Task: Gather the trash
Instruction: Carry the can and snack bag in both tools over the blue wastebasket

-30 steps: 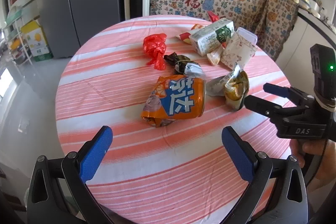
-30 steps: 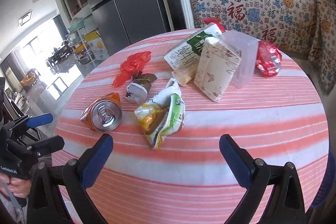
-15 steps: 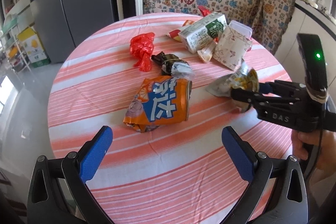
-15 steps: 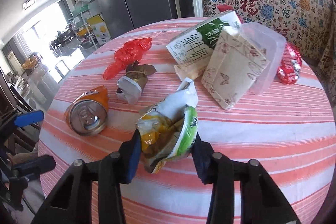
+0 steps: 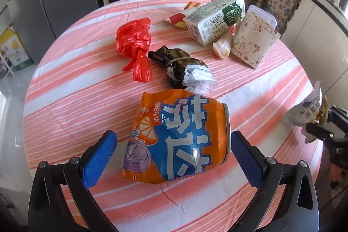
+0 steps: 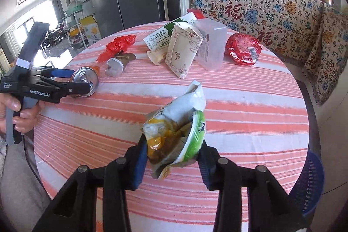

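A crushed orange soda can (image 5: 180, 138) lies on the round striped table (image 5: 87, 101). My left gripper (image 5: 171, 151) is open with its blue fingers on either side of the can; it also shows in the right wrist view (image 6: 71, 84) at the can (image 6: 86, 80). My right gripper (image 6: 171, 158) is shut on a crumpled yellow-green snack wrapper (image 6: 176, 129) and holds it above the table's near edge. The wrapper also shows in the left wrist view (image 5: 306, 112) at the far right.
On the table lie a knotted red bag (image 5: 134, 45), a dark wrapped bundle (image 5: 180, 66), a green milk carton (image 5: 215, 19), a patterned paper bag (image 5: 252, 40), a clear plastic box (image 6: 212, 45) and a red snack pack (image 6: 243, 49). A blue basket (image 6: 311, 184) stands off the table's right.
My left gripper has moved forward so its fingers flank the orange can. My right gripper has lifted the wrapper off the table and pulled it back toward the edge.
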`<state>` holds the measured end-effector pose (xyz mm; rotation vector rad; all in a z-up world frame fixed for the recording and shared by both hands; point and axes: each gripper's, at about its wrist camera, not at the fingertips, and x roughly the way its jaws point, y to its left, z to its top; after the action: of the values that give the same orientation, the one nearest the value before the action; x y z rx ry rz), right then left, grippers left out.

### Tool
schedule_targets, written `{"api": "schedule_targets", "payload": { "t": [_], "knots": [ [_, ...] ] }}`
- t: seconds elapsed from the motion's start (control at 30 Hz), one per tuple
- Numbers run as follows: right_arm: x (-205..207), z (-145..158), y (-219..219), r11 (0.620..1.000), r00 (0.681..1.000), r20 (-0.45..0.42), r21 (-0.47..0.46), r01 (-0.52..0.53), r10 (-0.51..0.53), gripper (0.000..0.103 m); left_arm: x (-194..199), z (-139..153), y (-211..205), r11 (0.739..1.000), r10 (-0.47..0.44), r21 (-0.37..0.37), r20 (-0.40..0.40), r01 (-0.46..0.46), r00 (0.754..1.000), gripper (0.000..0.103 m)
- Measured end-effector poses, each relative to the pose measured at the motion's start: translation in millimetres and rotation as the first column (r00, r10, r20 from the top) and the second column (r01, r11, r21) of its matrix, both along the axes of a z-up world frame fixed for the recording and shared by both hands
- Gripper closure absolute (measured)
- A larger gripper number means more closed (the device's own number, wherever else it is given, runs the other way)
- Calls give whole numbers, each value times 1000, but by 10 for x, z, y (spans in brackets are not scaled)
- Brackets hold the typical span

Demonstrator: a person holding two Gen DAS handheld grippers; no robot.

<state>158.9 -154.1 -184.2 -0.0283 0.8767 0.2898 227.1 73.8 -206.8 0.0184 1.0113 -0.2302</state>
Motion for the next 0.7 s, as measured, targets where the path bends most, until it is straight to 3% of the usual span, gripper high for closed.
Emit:
{"api": "schedule_targets", "payload": {
  "t": [0.1, 0.13, 0.4, 0.7],
  "knots": [
    [-13, 23, -15, 1000, 1000, 10, 9, 0, 0, 61, 7, -1, -6, 1000, -16, -23, -12, 16, 1000, 6],
    [-26, 30, -23, 1000, 1000, 13, 15, 1, -1, 61, 14, 0, -11, 999, -25, -36, -22, 24, 999, 22],
    [-40, 69, -99, 999, 1000, 25, 28, 15, -16, 61, -116, 121, -189, 998, -17, -68, -3, 17, 1000, 23],
    [-56, 198, -489, 992, 998, -2, 110, 68, -69, 62, -294, 511, -1103, 992, -97, -80, 65, 102, 993, 23]
  ]
}}
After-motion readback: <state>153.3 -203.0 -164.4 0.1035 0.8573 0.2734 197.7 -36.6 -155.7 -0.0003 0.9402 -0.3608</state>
